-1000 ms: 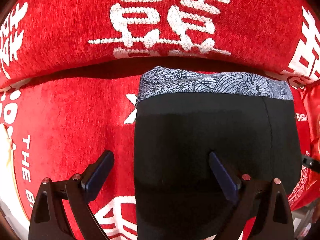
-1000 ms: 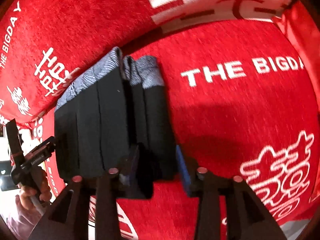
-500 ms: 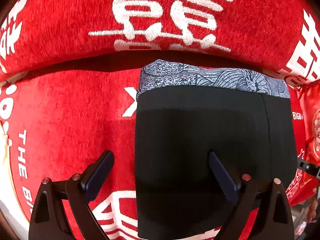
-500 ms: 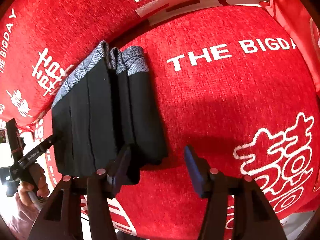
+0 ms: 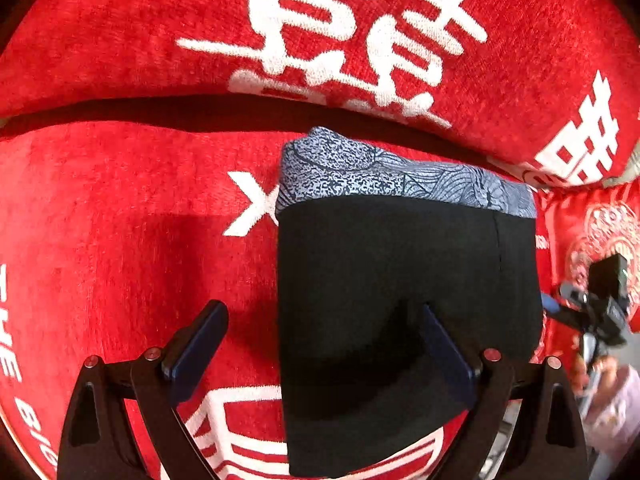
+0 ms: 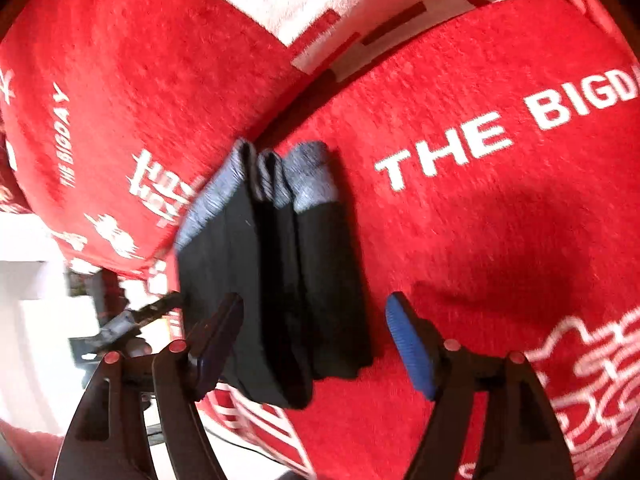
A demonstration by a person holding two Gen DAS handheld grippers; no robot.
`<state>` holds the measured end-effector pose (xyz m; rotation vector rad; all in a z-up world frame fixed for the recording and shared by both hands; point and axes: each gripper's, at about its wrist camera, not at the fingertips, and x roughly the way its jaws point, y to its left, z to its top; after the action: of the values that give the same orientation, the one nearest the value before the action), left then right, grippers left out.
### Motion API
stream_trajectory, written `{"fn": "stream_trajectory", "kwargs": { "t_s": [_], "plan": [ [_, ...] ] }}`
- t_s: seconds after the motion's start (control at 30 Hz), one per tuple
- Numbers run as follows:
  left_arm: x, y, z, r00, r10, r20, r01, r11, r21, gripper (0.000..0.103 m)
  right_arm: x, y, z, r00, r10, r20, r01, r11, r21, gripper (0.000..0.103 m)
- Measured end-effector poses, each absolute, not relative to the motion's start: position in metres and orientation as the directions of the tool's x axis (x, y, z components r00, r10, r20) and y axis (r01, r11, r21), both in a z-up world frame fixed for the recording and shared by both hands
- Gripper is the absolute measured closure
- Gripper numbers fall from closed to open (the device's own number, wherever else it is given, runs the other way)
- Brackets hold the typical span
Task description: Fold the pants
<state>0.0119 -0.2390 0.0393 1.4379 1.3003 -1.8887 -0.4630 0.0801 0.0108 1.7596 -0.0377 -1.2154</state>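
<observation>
The pants (image 5: 404, 300), black with a grey patterned waistband (image 5: 400, 178), lie folded into a compact stack on the red seat cushion (image 5: 120, 240) of a sofa, waistband at the far end, close to the red back cushion (image 5: 360, 40) with white characters. The left hand-held gripper (image 5: 324, 344) is released: its jaws stand wide above the near end of the stack, one finger over the cushion at the left, the other over the black fabric. The right hand-held gripper (image 6: 316, 344) is opening; the stack's near right edge lies between its jaws, and neither pad presses on it.
</observation>
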Motion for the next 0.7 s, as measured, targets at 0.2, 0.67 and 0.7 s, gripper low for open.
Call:
{"fn": "stream_trajectory", "kwargs": {
  "t_s": [0.2, 0.67, 0.7],
  "plan": [
    [0.007, -0.232, 0.022, -0.359, 0.281, -0.890, 0.727, -0.514, -0.455, 0.007, -0.460, 0.049, -0.016, 0.619, -0.437, -0.653, 0.452, -0.482, 0.751, 0.024],
    [-0.007, -0.231, 0.010, -0.444, 0.242, -0.863, 0.749, -0.428, -0.505, 0.005, -0.454, 0.025, -0.037, 0.668, -0.382, -0.639, 0.464, -0.458, 0.759, 0.024],
    [-0.005, -0.230, 0.010, -0.450, 0.234, -0.862, 0.753, -0.420, -0.507, 0.007, -0.455, 0.025, -0.037, 0.666, -0.382, -0.641, 0.460, -0.466, 0.756, 0.025]
  ]
}}
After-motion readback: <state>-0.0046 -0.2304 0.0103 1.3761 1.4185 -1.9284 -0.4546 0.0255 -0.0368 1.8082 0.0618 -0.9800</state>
